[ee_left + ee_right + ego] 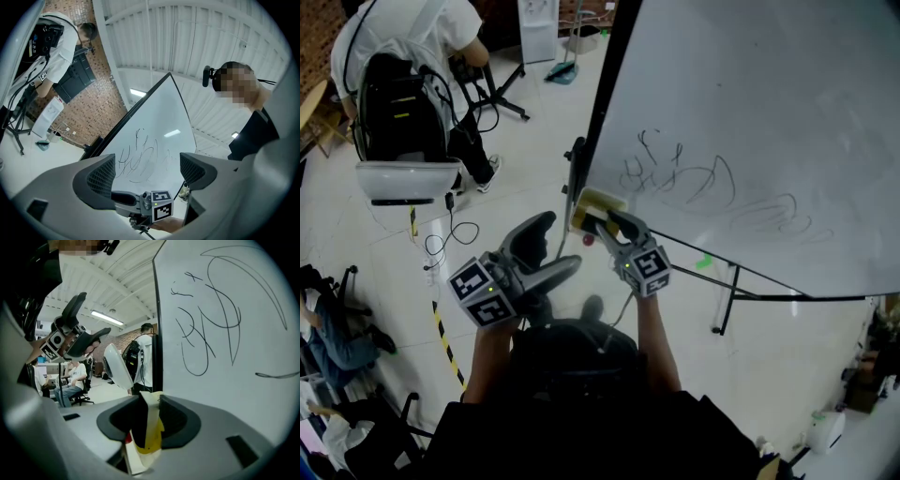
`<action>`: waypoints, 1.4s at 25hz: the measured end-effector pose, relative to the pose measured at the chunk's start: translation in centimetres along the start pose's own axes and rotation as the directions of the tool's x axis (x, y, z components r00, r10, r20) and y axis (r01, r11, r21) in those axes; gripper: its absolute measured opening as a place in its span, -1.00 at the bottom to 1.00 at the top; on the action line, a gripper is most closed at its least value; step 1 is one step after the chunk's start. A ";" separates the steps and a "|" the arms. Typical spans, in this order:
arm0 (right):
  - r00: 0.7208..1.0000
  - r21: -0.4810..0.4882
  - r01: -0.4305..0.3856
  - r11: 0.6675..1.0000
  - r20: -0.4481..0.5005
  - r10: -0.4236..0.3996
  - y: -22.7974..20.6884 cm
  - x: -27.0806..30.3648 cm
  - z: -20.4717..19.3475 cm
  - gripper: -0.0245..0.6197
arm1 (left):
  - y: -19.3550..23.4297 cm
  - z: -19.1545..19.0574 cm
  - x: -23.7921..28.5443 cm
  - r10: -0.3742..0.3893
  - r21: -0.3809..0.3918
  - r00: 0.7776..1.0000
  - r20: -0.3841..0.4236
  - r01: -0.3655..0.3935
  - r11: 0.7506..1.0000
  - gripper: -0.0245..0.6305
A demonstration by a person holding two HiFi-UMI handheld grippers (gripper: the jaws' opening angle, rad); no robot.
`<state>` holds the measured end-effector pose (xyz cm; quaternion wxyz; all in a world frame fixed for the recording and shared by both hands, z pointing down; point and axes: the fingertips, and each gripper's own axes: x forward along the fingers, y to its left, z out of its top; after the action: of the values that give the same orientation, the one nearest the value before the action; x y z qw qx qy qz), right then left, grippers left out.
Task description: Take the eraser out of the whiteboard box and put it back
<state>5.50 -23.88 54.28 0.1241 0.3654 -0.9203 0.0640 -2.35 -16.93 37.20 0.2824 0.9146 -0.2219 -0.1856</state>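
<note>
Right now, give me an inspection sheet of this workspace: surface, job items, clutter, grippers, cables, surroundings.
Surface: whiteboard, black scribbles on it.
Job's things: eraser, yellow and white, at the whiteboard's lower left corner; whiteboard box cannot be made out.
Clutter: nothing seen.
Grippers: right gripper shut on the eraser; left gripper open, empty, off the whiteboard.
Cables: black cable looped on the floor.
Surroundings: person in white shirt beside a backpack; striped floor tape; seated person.

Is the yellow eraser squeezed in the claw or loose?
Squeezed. The right gripper has its two jaws pressed on both sides of the eraser, holding it up beside the whiteboard and its dark edge.
</note>
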 end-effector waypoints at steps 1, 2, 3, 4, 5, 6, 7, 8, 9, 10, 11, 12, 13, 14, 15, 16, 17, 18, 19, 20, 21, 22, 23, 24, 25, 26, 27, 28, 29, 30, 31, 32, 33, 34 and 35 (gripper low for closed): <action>1.000 -0.003 0.001 1.000 -0.004 -0.001 0.1 0.0 -0.1 -0.44 | -0.1 0.0 0.0 -0.001 0.000 1.000 -0.001 0.001 1.000 0.38; 1.000 -0.005 0.002 1.000 -0.005 -0.002 0.1 0.0 -0.2 -0.44 | -0.1 0.0 0.0 -0.001 0.001 1.000 -0.003 0.001 1.000 0.39; 1.000 -0.005 0.002 1.000 -0.005 -0.002 0.1 0.0 -0.3 -0.44 | -0.2 -0.1 0.1 -0.002 0.001 1.000 -0.005 0.002 1.000 0.39; 1.000 -0.006 0.003 1.000 -0.005 -0.003 0.1 0.0 -0.4 -0.44 | -0.2 -0.1 0.1 -0.002 0.001 1.000 -0.006 0.002 1.000 0.39; 1.000 -0.010 0.004 1.000 -0.007 -0.004 0.0 0.0 -0.4 -0.44 | -0.3 -0.1 0.2 -0.002 0.000 1.000 -0.007 0.002 1.000 0.38; 1.000 -0.015 0.005 1.000 -0.010 -0.005 0.0 0.0 -0.5 -0.44 | -0.3 -0.2 0.2 -0.002 0.000 1.000 -0.008 0.002 1.000 0.38; 1.000 -0.019 0.006 1.000 -0.011 -0.006 0.0 0.0 -0.6 -0.44 | -0.3 -0.3 0.3 -0.002 0.000 1.000 -0.009 0.002 1.000 0.39; 1.000 -0.021 0.007 1.000 -0.009 -0.007 0.0 0.1 -0.7 -0.43 | -0.3 -0.3 0.4 -0.002 0.000 1.000 -0.011 0.002 1.000 0.39; 1.000 -0.023 0.008 1.000 -0.007 -0.008 0.0 0.1 -0.7 -0.43 | -0.4 -0.4 0.4 -0.003 0.000 1.000 -0.012 0.003 1.000 0.38; 1.000 -0.028 0.009 1.000 -0.006 -0.009 0.0 0.1 -0.7 -0.42 | -0.4 -0.5 0.5 -0.003 0.001 1.000 -0.014 0.003 1.000 0.38; 1.000 -0.036 0.010 0.999 -0.008 -0.010 0.1 0.1 -0.7 -0.41 | -0.5 -0.5 0.5 -0.003 0.002 1.000 -0.014 0.003 1.000 0.39; 1.000 -0.044 0.010 0.999 -0.012 -0.011 0.1 0.1 -0.7 -0.41 | -0.5 -0.5 0.6 -0.003 0.003 1.000 -0.014 0.003 1.000 0.39; 1.000 -0.051 0.010 0.999 -0.018 -0.011 0.2 0.1 -0.7 -0.40 | -0.5 -0.5 0.6 -0.002 0.003 1.000 -0.014 0.002 1.000 0.38; 1.000 -0.058 0.009 0.998 -0.027 -0.010 0.3 0.1 -0.7 -0.40 | -0.6 -0.5 0.6 -0.001 0.004 1.000 -0.015 0.001 1.000 0.38; 0.999 -0.063 0.007 0.998 -0.039 -0.009 0.4 0.1 -0.9 -0.39 | -0.6 -0.6 0.6 0.000 0.004 1.000 -0.015 0.000 1.000 0.38; 0.999 -0.067 0.004 0.998 -0.049 -0.008 0.4 0.2 -1.1 -0.38 | -0.6 -0.6 0.6 0.002 0.004 1.000 -0.015 -0.002 1.000 0.39; 0.998 -0.069 0.002 0.998 -0.056 -0.006 0.5 0.2 -1.3 -0.37 | -0.6 -0.7 0.6 0.004 0.004 1.000 -0.015 -0.004 1.000 0.39; 0.998 -0.069 0.000 0.998 -0.058 -0.004 0.6 0.1 -1.4 -0.34 | -0.6 -0.7 0.7 0.006 0.004 1.000 -0.014 -0.006 1.000 0.39; 0.998 -0.068 -0.002 0.998 -0.058 -0.002 0.6 0.1 -1.4 -0.33 | -0.6 -0.7 0.7 0.008 0.004 1.000 -0.014 -0.008 1.000 0.39; 0.998 -0.067 -0.004 0.998 -0.058 0.000 0.6 0.0 -1.5 -0.31 | -0.6 -0.8 0.7 0.010 0.004 1.000 -0.014 -0.010 1.000 0.38; 0.998 -0.067 -0.006 0.998 -0.058 0.002 0.6 0.0 -1.5 -0.29 | -0.7 -0.8 0.7 0.012 0.004 1.000 -0.014 -0.012 1.000 0.38; 0.998 -0.067 -0.009 0.998 -0.058 0.005 0.6 -0.1 -1.5 -0.27 | -0.7 -0.9 0.7 0.014 0.004 1.000 -0.015 -0.014 1.000 0.39; 0.998 -0.067 -0.012 0.998 -0.058 0.008 0.6 -0.1 -1.5 -0.27 | -0.7 -1.0 0.8 0.016 0.004 1.000 -0.016 -0.016 1.000 0.39; 0.998 -0.067 -0.014 0.998 -0.057 0.010 0.6 -0.2 -1.4 -0.26 | -0.8 -1.1 0.9 0.018 0.005 1.000 -0.017 -0.018 1.000 0.39; 0.998 -0.067 -0.015 0.998 -0.056 0.011 0.6 -0.3 -1.4 -0.26 | -0.9 -1.2 1.0 0.019 0.006 1.000 -0.018 -0.019 1.000 0.38; 0.998 -0.067 -0.016 0.998 -0.054 0.013 0.6 -0.4 -1.4 -0.26 | -0.9 -1.3 1.1 0.021 0.006 1.000 -0.018 -0.021 1.000 0.38; 0.999 -0.066 -0.018 0.998 -0.052 0.014 0.5 -0.5 -1.4 -0.26 | -1.0 -1.4 1.1 0.024 0.007 1.000 -0.018 -0.024 1.000 0.39; 0.999 -0.066 -0.019 0.998 -0.050 0.016 0.5 -0.6 -1.3 -0.25 | -1.1 -1.5 1.2 0.027 0.008 0.999 -0.017 -0.027 1.000 0.38; 0.999 -0.065 -0.020 0.998 -0.046 0.017 0.5 -0.7 -1.2 -0.25 | -1.1 -1.5 1.2 0.032 0.009 0.999 -0.016 -0.032 0.999 0.39; 0.999 -0.063 -0.022 0.998 -0.040 0.019 0.4 -0.8 -1.1 -0.25 | -1.2 -1.6 1.2 0.037 0.011 0.999 -0.015 -0.036 0.999 0.39; 0.999 -0.060 -0.023 0.998 -0.032 0.021 0.4 -1.0 -0.9 -0.25 | -1.3 -1.7 1.3 0.041 0.012 0.999 -0.015 -0.041 0.999 0.38; 0.999 -0.054 -0.025 0.998 -0.023 0.024 0.3 -1.2 -0.7 -0.25 | -1.4 -1.8 1.3 0.046 0.013 0.999 -0.014 -0.046 0.999 0.38; 1.000 -0.046 -0.027 0.999 -0.010 0.027 0.3 -1.4 -0.5 -0.25 | -1.5 -1.9 1.4 0.051 0.014 0.999 -0.013 -0.051 0.999 0.38; 0.999 -0.033 -0.031 0.999 0.006 0.031 0.3 -1.7 -0.1 -0.25 | -1.6 -2.1 1.4 0.057 0.016 0.998 -0.012 -0.056 0.998 0.39; 0.999 -0.018 -0.037 0.999 0.024 0.037 0.3 -2.0 0.4 -0.25 | -1.7 -2.2 1.4 0.064 0.017 0.998 -0.011 -0.064 0.998 0.39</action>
<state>6.65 -22.40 53.36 0.1146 0.3481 -0.9289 0.0536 0.37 -15.43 37.60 0.2817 0.9105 -0.2509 -0.1693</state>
